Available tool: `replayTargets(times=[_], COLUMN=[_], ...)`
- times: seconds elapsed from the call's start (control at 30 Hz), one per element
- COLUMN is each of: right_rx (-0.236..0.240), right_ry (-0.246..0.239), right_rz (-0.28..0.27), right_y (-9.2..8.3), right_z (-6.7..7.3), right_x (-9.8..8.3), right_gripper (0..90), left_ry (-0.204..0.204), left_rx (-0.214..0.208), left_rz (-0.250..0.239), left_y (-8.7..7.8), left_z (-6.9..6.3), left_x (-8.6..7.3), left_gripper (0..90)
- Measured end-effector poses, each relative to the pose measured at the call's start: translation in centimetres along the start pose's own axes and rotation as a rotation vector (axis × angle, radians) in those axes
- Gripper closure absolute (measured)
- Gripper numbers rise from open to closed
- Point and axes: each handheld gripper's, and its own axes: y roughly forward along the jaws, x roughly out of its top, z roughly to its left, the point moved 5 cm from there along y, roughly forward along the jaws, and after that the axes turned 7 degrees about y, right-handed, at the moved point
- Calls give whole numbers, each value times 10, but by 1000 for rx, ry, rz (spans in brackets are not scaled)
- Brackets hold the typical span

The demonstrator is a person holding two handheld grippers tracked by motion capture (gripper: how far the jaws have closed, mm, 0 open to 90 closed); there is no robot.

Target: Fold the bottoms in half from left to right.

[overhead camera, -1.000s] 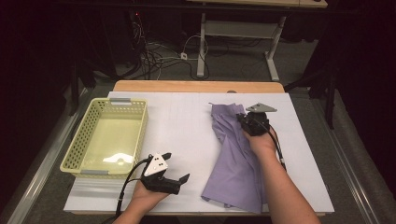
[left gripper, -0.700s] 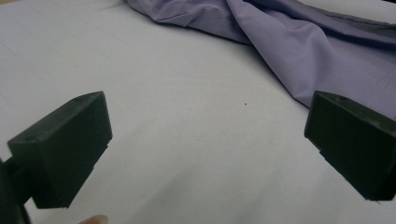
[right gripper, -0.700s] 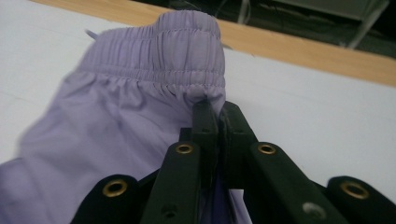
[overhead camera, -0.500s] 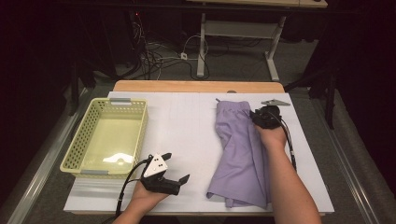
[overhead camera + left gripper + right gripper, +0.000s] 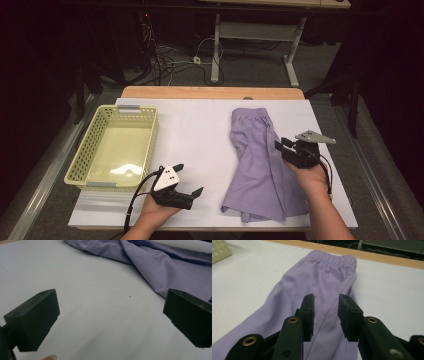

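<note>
White table (image 5: 200, 135), lilac shorts (image 5: 260, 165), yellow basket (image 5: 82, 167)

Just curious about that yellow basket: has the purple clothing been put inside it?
No, the yellow basket holds nothing, and the purple clothing lies spread on the white table beside it.

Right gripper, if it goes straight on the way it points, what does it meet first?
Most likely the purple shorts: the right gripper stands slightly open over the cloth, aimed along it toward the waistband. How high it sits above the fabric is unclear.
</note>
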Motion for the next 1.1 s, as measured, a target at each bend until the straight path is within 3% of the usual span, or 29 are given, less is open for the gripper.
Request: replayTargets(times=[0.2,0.53,0.9,1.1], right_rx=[21,41,39,65], right_ry=[-9,-17,6,-2], right_rz=[10,40,19,69], right_y=[-26,-54,-99,-102], right_z=[11,22,30,37], right_x=[-30,-76,-115,-132], right_gripper=[666,660,652,640], left_ry=[-1,0,2,6], left_rx=[0,0,2,-13], left_rz=[-2,-16,-24,-18], left_y=[0,-1,-2,-1], left_z=[0,0,-1,-1], left_x=[0,0,0,0], left_gripper=[0,0,0,0])
